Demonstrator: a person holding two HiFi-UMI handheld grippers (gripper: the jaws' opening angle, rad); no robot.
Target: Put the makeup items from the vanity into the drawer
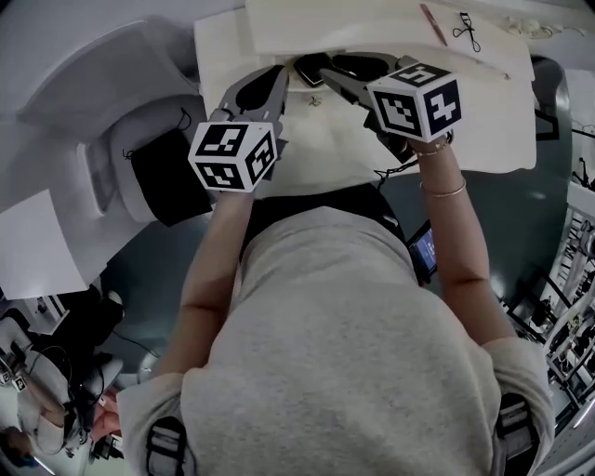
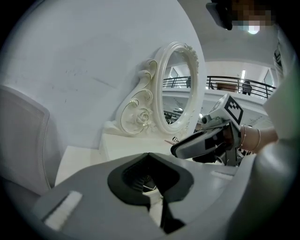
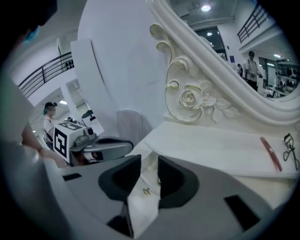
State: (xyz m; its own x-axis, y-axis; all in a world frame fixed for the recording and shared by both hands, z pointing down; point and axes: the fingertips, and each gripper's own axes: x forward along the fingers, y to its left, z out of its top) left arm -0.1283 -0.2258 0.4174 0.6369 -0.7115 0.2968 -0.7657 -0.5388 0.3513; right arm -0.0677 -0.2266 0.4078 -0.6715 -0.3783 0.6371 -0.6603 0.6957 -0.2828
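A red makeup pencil [image 1: 432, 23] [image 3: 271, 153] and a black eyelash curler [image 1: 468, 30] [image 3: 290, 149] lie on the raised shelf [image 1: 372, 23] of the white vanity [image 1: 483, 112], at the back right. Both grippers hover over the vanity's near left part. My right gripper [image 1: 333, 67] [image 3: 149, 159] holds its jaws partly apart; a small gold knob [image 3: 146, 191] [image 1: 314, 100] shows in the gap below, untouched by the pads. My left gripper [image 1: 279, 72] [image 2: 149, 157] is just left of it, pads together with nothing held.
An ornate white oval mirror [image 2: 178, 89] [image 3: 225, 51] stands at the back of the vanity. A white chair [image 1: 84, 93] and a black bag [image 1: 167, 177] sit to the left. A dark floor lies to the vanity's right.
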